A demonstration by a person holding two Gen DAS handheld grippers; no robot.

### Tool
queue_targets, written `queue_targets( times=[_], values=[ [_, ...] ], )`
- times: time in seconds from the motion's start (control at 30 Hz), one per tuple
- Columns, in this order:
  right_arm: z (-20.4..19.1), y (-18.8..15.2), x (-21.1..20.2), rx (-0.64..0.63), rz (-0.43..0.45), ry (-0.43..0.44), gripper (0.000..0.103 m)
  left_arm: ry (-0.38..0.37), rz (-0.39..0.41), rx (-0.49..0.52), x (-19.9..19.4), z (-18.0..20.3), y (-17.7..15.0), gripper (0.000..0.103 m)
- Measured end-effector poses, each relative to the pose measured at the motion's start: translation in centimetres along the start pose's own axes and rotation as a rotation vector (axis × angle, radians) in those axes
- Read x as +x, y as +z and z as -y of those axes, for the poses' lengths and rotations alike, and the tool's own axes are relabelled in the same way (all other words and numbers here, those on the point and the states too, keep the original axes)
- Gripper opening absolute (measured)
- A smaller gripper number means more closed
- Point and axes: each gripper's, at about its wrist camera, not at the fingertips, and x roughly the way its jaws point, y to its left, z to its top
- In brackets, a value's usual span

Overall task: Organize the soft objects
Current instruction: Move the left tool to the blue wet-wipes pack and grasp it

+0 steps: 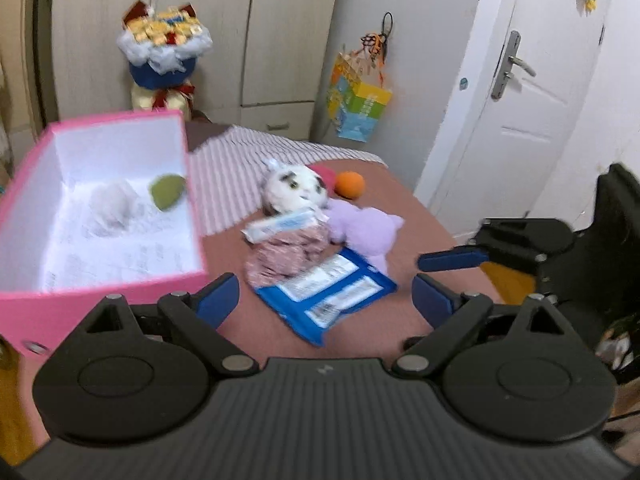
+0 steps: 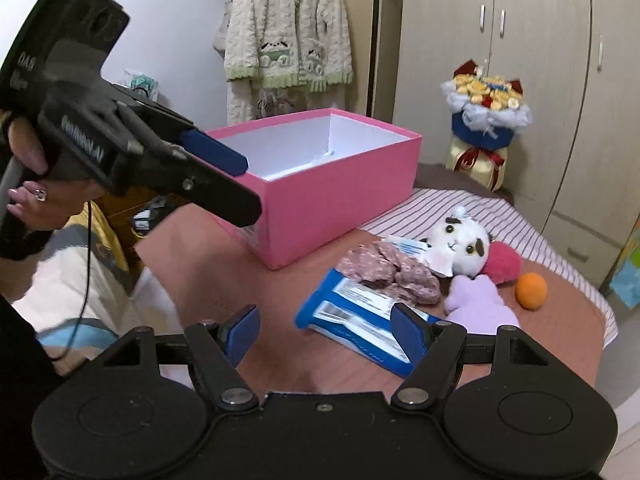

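A pink box (image 1: 100, 300) (image 2: 320, 200) stands open on the bed. A white fluffy ball (image 1: 112, 208) and a green ball (image 1: 168, 191) lie inside it. On the bed lie a white panda plush (image 1: 294, 190) (image 2: 464, 246), a purple plush (image 1: 368, 232) (image 2: 476, 300), a pink pompom (image 2: 502, 262), an orange ball (image 1: 349, 185) (image 2: 531, 290), a floral cloth (image 1: 280, 254) (image 2: 392, 274) and a blue wipes pack (image 1: 328, 292) (image 2: 360, 320). My left gripper (image 1: 324, 300) is open and empty before the pile; it also shows in the right wrist view (image 2: 224, 168). My right gripper (image 2: 324, 336) is open and empty.
A striped sheet (image 1: 232, 168) covers the bed's far part. A bouquet (image 1: 164, 48) (image 2: 486, 120) stands by the wardrobe. A colourful bag (image 1: 356, 108) hangs by the white door (image 1: 520, 120). A robe (image 2: 288, 32) hangs on the wall.
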Motion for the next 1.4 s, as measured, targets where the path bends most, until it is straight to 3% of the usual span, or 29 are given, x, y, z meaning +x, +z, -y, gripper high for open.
queue_targets(
  times=[0.13,0.23,0.33,0.5,0.73,0.9,1.07,1.27,1.4],
  values=[
    [0.9,-1.5,1.1,0.007,0.027,-0.015,0.077,-0.067,-0.033,-0.046,2.7,0.4,-0.9,0.092],
    [1.7,-2.0,2.1,0.009,0.038,-0.048,0.077,-0.032,-0.026,-0.058,4.5,0.7,-1.4,0.089],
    [2.9,-2.4,3.6,0.025,0.026,-0.072,0.076,0.056,-0.038,-0.071,6.5,0.6,-2.1,0.083],
    [4.9,-3.4,6.5,0.104,-0.005,-0.051,0.075,0.054,-0.079,-0.154,8.9,-1.1,-2.8,0.073],
    [5.5,-4.2,6.7,0.164,0.029,-0.013,0.077,0.067,-0.066,-0.208,9.8,-2.3,-3.4,0.066],
    [6.0,-4.5,7.1,0.19,-0.005,-0.028,0.078,0.034,-0.061,-0.246,10.4,-2.6,-3.8,0.053],
    [6.2,-4.8,7.9,0.213,-0.019,-0.019,0.084,0.032,-0.043,-0.286,10.7,-2.8,-4.4,0.048],
    [4.5,-4.6,9.2,0.155,0.001,-0.059,0.096,0.048,-0.04,-0.256,10.8,-2.4,-4.5,0.043],
    [3.8,-5.0,9.2,0.191,0.041,-0.099,0.097,0.06,-0.033,-0.221,10.7,-2.0,-4.5,0.042]
  ],
)
